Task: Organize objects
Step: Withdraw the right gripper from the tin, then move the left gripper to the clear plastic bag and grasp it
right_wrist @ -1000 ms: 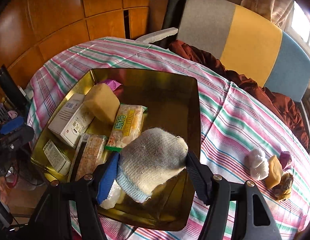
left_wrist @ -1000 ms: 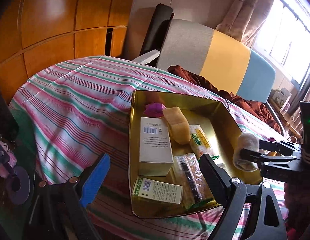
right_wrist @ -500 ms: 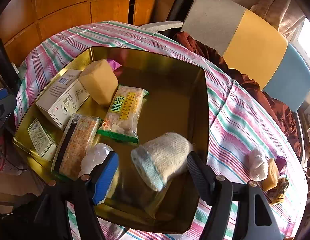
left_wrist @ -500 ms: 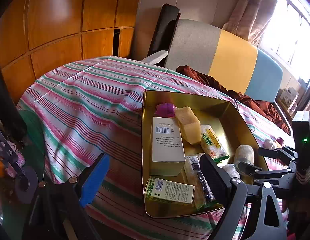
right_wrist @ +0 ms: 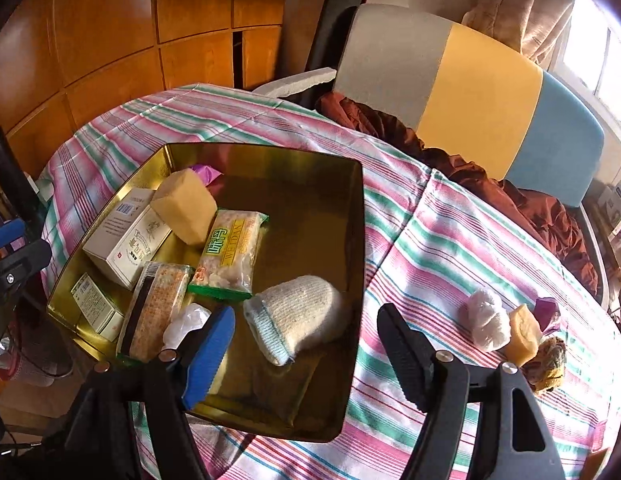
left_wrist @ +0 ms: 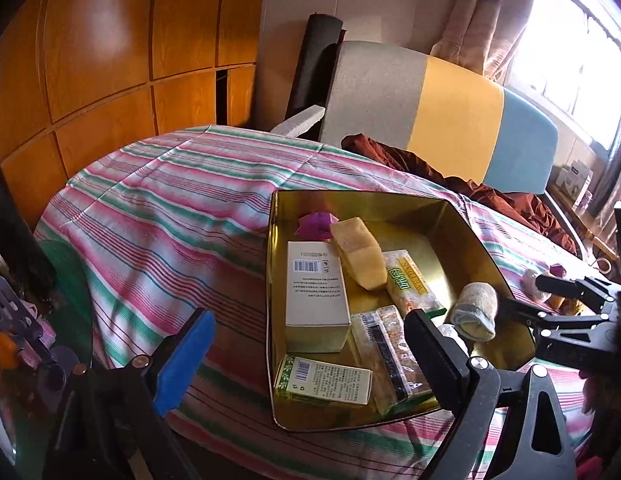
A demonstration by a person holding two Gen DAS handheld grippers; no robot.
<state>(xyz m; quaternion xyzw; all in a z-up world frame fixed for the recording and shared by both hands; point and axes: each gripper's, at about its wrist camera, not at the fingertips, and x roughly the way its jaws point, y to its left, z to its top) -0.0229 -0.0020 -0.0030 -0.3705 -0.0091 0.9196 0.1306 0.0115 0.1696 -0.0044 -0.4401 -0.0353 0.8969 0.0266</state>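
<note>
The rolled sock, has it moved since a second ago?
Yes. The sock has dropped out of the right claw, whose jaws have just been opening, and lies on the gold tray's floor.

The purple wrapper (right_wrist: 206,171) hides mostly behind the yellow sponge block (right_wrist: 185,207). The clear plastic bundle (right_wrist: 186,320) is partly covered by the right gripper (right_wrist: 306,346). Print on the small green box (left_wrist: 324,379) is too small to read.

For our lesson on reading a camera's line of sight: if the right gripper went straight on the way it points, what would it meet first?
Probably the rolled sock lying in the gold tin, between the right gripper's open jaws; depth is uncertain.
</note>
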